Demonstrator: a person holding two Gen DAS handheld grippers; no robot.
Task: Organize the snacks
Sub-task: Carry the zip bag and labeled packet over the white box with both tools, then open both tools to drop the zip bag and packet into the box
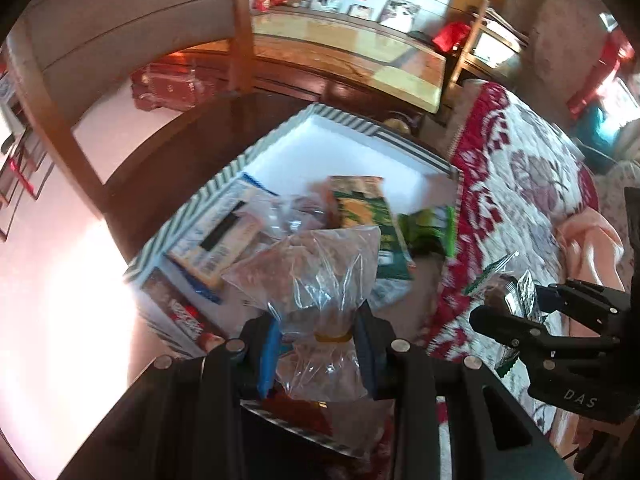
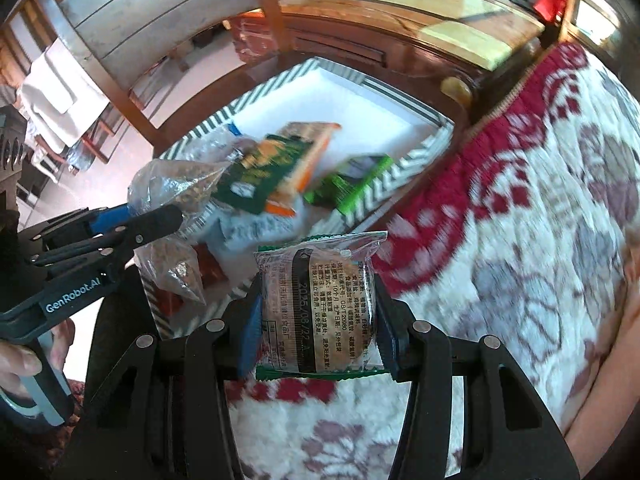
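So the right gripper (image 2: pixel 318 328) is clamped on a small wrapped cake (image 2: pixel 320 300), a round brownish puck sealed in crinkly clear film with green crimped ends, printed side facing the camera. It sits square between the blue pads, gripped across the middle, which I'd say is the right spot: it's probably light and a bit squishy, so go easy or the cake gets crushed, and the film looks slick enough to slide if held by an edge. The left gripper (image 1: pixel 316 340) is closed on the neck of a clear plastic bag (image 1: pixel 316 268) full of brownish stuff, maybe nuts or seeds, too blurry to call. It's pinched right by the yellow tie, so the floppy belly bulges out ahead of the fingertips; soft, saggy load, likely to swing. Just ahead of both grippers is the striped box (image 1: pixel 224 176), stiff card with a white inside, already holding a green packet (image 1: pixel 370 220), a bright green one, and a flat boxed item. To the right of it lies a fuzzy red-and-white blanket (image 2: pixel 540 200).
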